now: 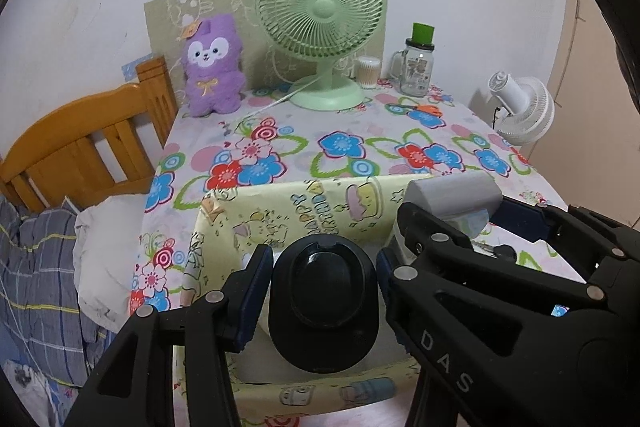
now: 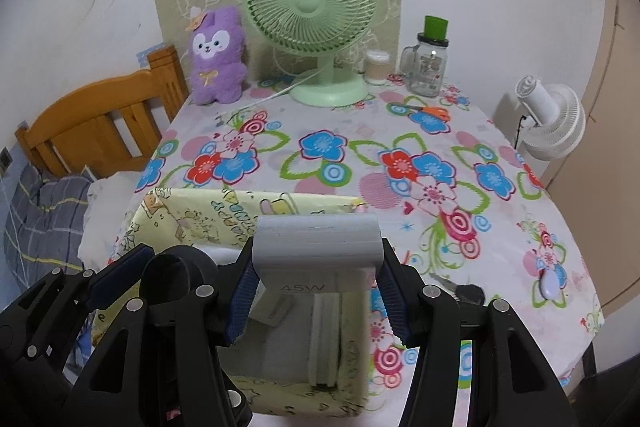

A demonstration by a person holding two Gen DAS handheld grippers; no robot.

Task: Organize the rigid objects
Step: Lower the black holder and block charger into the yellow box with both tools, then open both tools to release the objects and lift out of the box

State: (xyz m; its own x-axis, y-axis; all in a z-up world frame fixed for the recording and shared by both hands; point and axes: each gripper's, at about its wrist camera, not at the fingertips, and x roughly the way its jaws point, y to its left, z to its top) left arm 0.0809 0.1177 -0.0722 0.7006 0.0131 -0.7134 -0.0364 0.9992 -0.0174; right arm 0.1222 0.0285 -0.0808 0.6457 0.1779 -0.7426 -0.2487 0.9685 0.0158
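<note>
The table [image 2: 500, 211] wore a white cloth printed with blue, red and pink flowers and green loops. Along its far edge stood a mint-green fan [image 2: 312, 3], a purple plush toy [image 2: 218, 57] with a white face, and a clear jar [image 2: 428, 69] with a bright green cap. At the near edge, the box [image 2: 192, 215] was pale yellow with cartoon prints. The black grippers had blue pads [image 2: 242, 301]; one item was black [image 1: 324, 307], the other grey [image 2: 318, 239].

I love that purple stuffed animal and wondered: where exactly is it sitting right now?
The purple plush toy stands upright at the table's back left corner in both views, against the wall, beside the green fan and next to the wooden bed headboard.
</note>
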